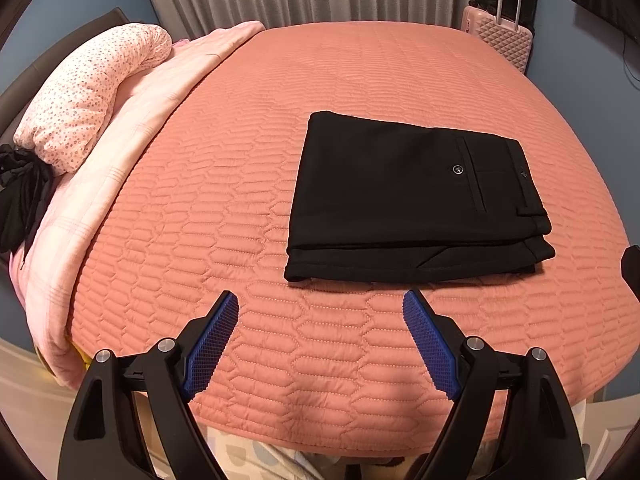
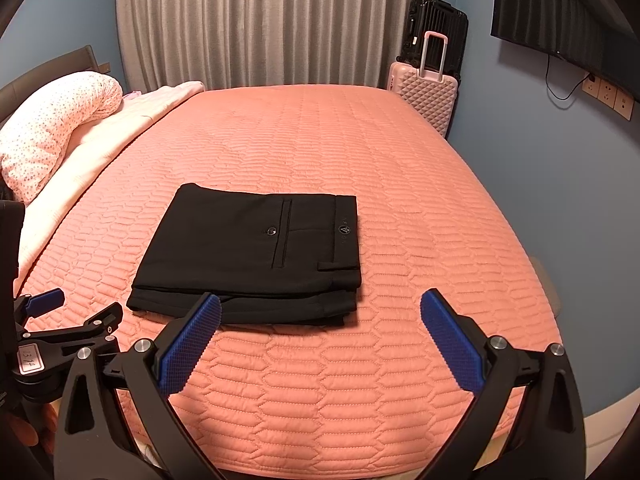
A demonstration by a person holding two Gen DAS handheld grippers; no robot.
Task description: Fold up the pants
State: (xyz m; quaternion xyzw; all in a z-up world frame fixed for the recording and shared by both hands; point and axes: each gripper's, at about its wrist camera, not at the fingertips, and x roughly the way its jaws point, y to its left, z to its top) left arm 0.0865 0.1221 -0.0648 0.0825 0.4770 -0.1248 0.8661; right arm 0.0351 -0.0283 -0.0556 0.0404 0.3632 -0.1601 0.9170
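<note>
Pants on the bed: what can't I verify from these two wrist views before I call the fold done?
- Underside and inner layers of the pants: covered by the top layer in both views.
- Leg hems: not identifiable, tucked into the stack.
- Waistband logo: too small to read.
- Bed's near edge: hidden behind the left gripper and right gripper, both open and empty.

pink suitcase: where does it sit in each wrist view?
Left wrist: pink suitcase at the upper right, beyond the bed's far corner.
Right wrist: pink suitcase right of centre near the top, in front of a black suitcase.
Shared landmark: the folded black pants.
</note>
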